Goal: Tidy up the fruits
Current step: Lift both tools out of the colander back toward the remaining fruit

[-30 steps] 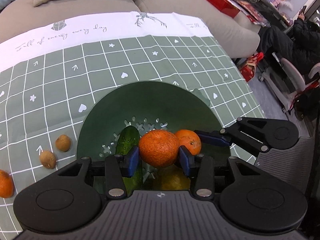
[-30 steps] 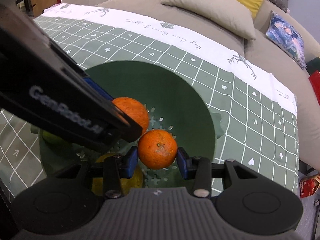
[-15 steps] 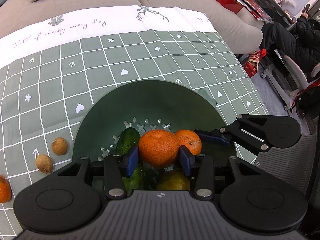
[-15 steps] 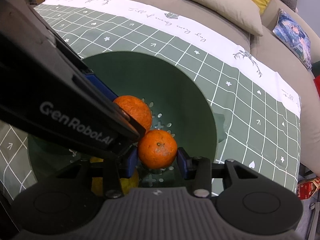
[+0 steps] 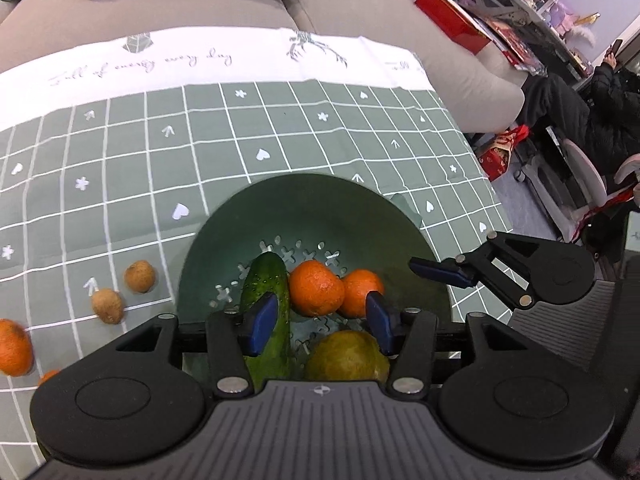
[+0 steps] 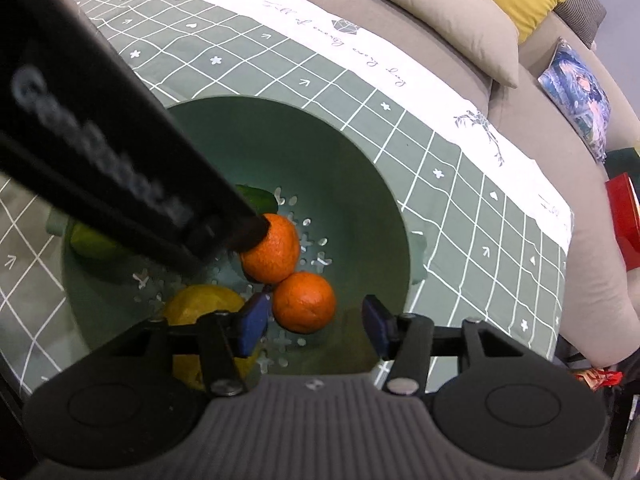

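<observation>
Left wrist view: the left gripper (image 5: 318, 322) hangs spread and empty over the green bowl (image 5: 320, 200). Two oranges (image 5: 316, 288) sit touching in the bowl just ahead of its fingertips, beside a cucumber (image 5: 266, 280) whose long axis runs away from the camera. Still on the cloth (image 5: 280, 128), well to the left: another orange (image 5: 14, 347) and two brown fruits (image 5: 106, 306); the left gripper is nearer.

Right wrist view: the right gripper (image 6: 314, 324) is spread too, holding nothing; one orange (image 6: 304, 302) lies in the bowl (image 6: 360, 184) between its fingers, free of both pads.
</observation>
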`<state>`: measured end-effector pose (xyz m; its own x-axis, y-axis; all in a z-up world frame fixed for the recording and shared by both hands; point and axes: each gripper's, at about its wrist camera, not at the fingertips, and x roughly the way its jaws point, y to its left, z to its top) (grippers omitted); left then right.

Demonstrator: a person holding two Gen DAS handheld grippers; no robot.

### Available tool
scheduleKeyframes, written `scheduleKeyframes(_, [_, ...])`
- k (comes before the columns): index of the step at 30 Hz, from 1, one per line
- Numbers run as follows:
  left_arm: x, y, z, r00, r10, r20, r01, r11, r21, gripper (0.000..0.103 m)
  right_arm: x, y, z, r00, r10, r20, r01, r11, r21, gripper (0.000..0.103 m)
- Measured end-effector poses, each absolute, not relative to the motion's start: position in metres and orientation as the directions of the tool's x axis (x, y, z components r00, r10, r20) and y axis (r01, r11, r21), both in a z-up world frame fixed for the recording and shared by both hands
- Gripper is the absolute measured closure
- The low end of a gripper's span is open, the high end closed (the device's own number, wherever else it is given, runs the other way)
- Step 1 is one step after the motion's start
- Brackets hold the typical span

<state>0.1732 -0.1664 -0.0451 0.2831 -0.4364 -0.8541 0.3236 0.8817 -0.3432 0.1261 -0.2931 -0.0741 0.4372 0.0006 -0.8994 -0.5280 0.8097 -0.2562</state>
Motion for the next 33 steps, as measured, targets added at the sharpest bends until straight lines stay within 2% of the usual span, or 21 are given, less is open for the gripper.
scheduleKeyframes(3, [0.166,-0.159,-0.033,0.324,-0.415,-0.850,0.324,0.893,-0.312,0.043,0.118,-0.293,-0.065,0.453,-0.009,-0.892,-0.504,0.822,-0.265,0.042])
scheduleKeyframes(7, [0.152,-0.146,-0.018,0.377,-0.394,-0.838,0.332,0.902,-0.275,0.043,0.107,-0.287,-0.050,0.477,0.000,-0.879,-0.464,0.849,-0.252,0.040])
scheduleKeyframes(9, [0.145,-0.138,-0.012,0.406,-0.381,-0.830,0.335,0.908,-0.253,0.043,0.102,-0.282,-0.043,0.494,0.000,-0.869,-0.434,0.867,-0.246,0.031])
scheduleKeyframes(10, [0.141,-0.134,-0.008,0.428,-0.371,-0.824,0.334,0.912,-0.237,0.043,0.101,-0.279,-0.039,0.506,0.000,-0.863,-0.421,0.873,-0.246,0.031])
scheduleKeyframes(21, [0.104,-0.073,0.014,0.578,-0.310,-0.755,0.271,0.945,-0.181,0.043,0.075,-0.233,-0.019,0.588,0.093,-0.803,-0.299,0.948,-0.109,0.031])
scheduleKeyframes(33, [0.063,-0.004,-0.001,0.640,-0.237,-0.731,0.171,0.971,-0.165,0.043,0.039,-0.188,-0.025,0.689,0.124,-0.714,-0.164,0.986,0.013,0.030])
